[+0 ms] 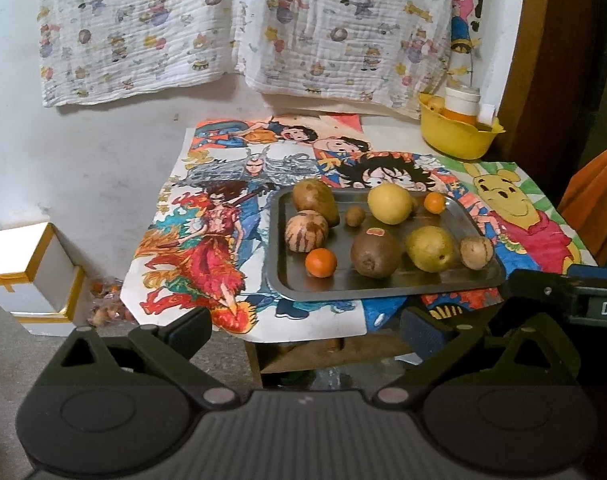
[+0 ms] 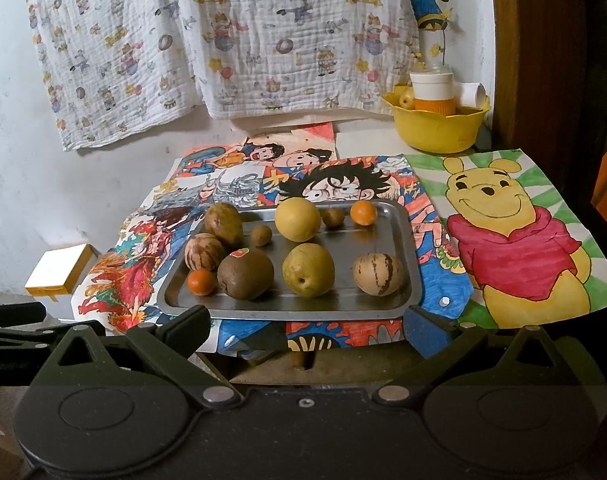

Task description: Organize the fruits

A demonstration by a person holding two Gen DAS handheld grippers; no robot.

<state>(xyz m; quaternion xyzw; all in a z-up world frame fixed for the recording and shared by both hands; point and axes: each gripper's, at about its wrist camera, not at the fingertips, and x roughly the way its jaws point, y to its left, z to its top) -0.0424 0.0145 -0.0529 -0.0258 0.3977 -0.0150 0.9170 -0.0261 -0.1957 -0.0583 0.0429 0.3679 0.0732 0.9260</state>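
Observation:
A steel tray (image 1: 287, 284) (image 2: 411, 248) on the small table holds several fruits: a yellow apple (image 1: 389, 203) (image 2: 297, 219), a green pear (image 1: 429, 249) (image 2: 308, 269), a brown kiwi with a sticker (image 1: 374, 254) (image 2: 245, 273), two small oranges (image 1: 321, 263) (image 2: 363, 212), striped melons (image 1: 306, 231) (image 2: 377, 273) and a brown-green mango (image 1: 314, 200) (image 2: 223, 222). My left gripper (image 1: 307, 330) is open and empty, short of the table's near edge. My right gripper (image 2: 307, 326) is open and empty, just short of the tray's near rim.
Cartoon drawings (image 2: 515, 240) cover the table. A yellow bowl (image 1: 457, 136) (image 2: 439, 128) with cups stands at the back right. A printed cloth (image 2: 223, 40) hangs on the wall behind. White boxes (image 1: 27, 272) stand on the floor at left. The right gripper's body (image 1: 583, 300) shows at right.

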